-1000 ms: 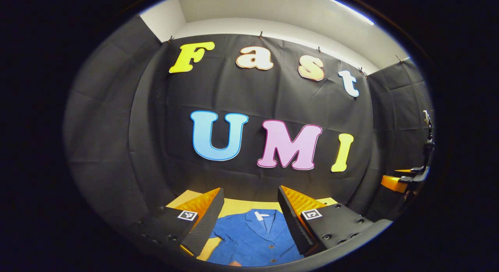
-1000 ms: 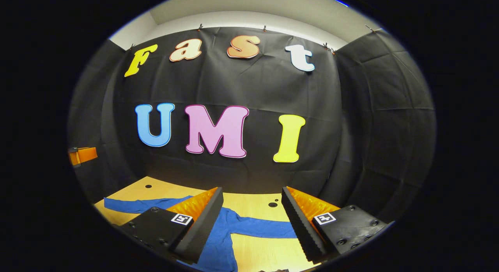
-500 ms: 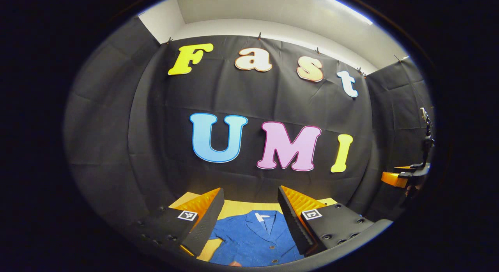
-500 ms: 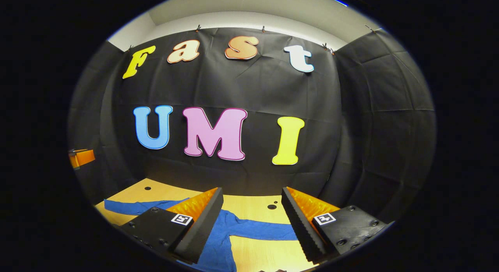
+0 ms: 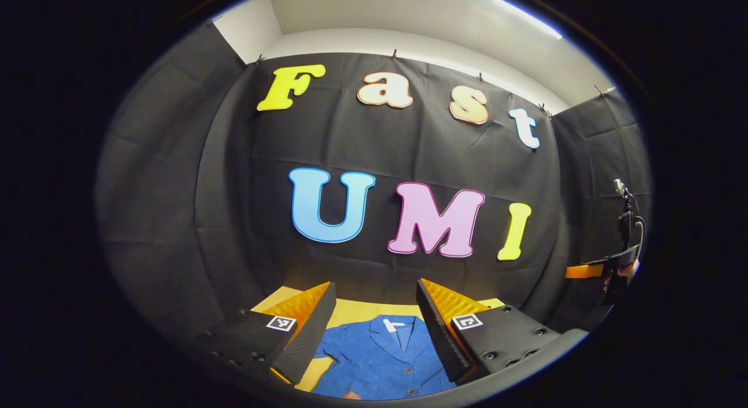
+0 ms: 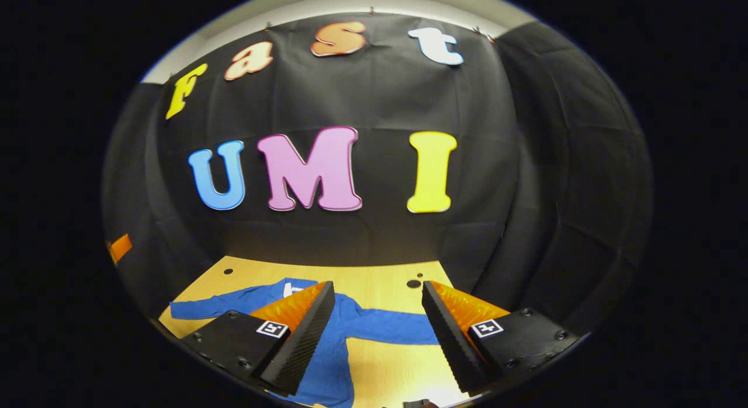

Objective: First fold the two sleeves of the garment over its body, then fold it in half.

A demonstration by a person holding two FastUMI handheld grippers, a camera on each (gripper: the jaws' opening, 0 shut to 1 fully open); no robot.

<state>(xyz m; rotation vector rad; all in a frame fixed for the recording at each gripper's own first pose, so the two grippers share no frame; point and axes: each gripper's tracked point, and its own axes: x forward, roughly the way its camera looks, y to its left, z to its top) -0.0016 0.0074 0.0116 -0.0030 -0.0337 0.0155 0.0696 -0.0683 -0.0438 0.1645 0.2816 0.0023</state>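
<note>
Hovering open claws [image 5: 374,320] [image 6: 377,323], blue garment [image 6: 333,343] flat, sleeves spread on table [image 6: 380,285]

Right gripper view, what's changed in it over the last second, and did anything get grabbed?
The right tongs tipped downward and forward: more of the wooden table shows, and the blue shirt with its outstretched sleeve sits higher. Nothing was taken hold of; both fingers stay wide apart above the cloth. The left tongs barely moved, open over the shirt's collar. The shirt lies spread as before.
</note>
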